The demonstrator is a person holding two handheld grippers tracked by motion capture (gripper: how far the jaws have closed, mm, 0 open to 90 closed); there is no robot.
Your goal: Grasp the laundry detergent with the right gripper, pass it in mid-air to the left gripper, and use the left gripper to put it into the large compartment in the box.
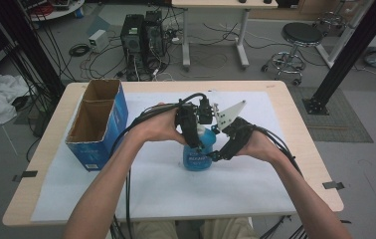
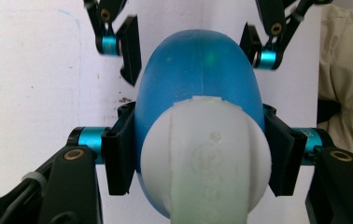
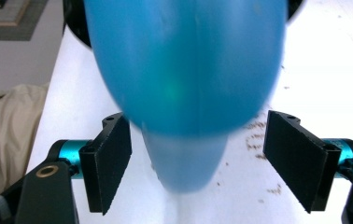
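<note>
Bottle at frame centre is clamped upright by left gripper so right gripper, jaws apart, can let go.

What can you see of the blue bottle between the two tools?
The blue bottle looks like translucent plastic, with a rounded body, a white top and a printed label. It stands upright on the white sheet near the table's middle. The left tool clamps its upper part on both sides. The right tool flanks it with open jaws, not touching.
</note>
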